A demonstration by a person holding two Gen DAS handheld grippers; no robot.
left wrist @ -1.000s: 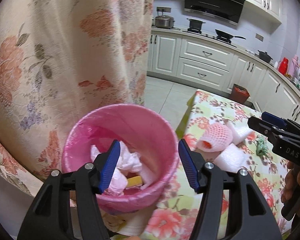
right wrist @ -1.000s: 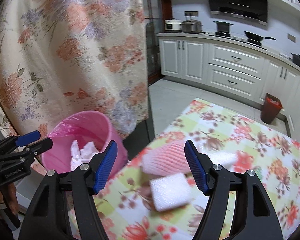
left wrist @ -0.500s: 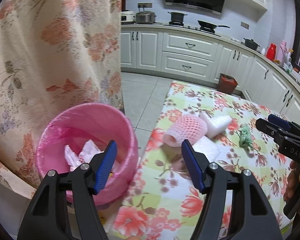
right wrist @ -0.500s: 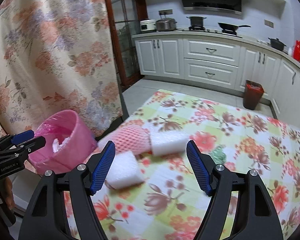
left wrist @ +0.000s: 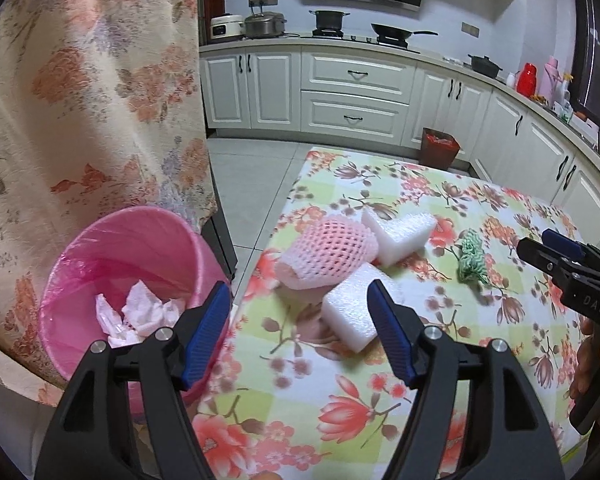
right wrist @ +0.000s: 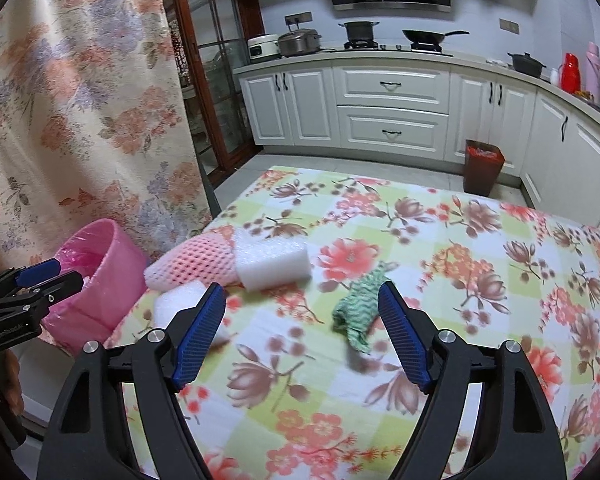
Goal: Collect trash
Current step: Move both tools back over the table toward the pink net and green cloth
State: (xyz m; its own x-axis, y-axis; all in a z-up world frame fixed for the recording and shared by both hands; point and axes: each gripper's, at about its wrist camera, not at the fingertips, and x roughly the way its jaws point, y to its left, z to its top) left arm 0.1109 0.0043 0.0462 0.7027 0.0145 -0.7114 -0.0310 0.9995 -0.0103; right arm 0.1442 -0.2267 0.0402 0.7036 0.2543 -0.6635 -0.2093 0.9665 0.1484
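Note:
A pink bin (left wrist: 140, 264) (right wrist: 96, 280) with a pink liner holds crumpled tissues (left wrist: 140, 312) beside the table's left edge. On the floral tablecloth (left wrist: 300, 408) (right wrist: 480, 280) lie a pink foam net sleeve (left wrist: 328, 252) (right wrist: 196, 262), two white foam blocks (left wrist: 400, 236) (left wrist: 356, 312) (right wrist: 272, 260) and a green-and-white rag (left wrist: 472, 260) (right wrist: 360, 312). My left gripper (left wrist: 300, 336) hovers over the table's left edge, jaws opening, nothing between them. My right gripper (right wrist: 302, 334) hangs above the cloth just before the rag, jaws opening and empty.
A floral curtain (left wrist: 92, 100) hangs behind the bin. White kitchen cabinets (right wrist: 392, 112) with pots and a pan on the counter line the far wall. A dark red bin (right wrist: 482, 166) stands on the tiled floor beyond the table.
Both grippers swung right, from over the pink bin to over the table, and their jaws widened. The foam pieces and rag came into fuller view.

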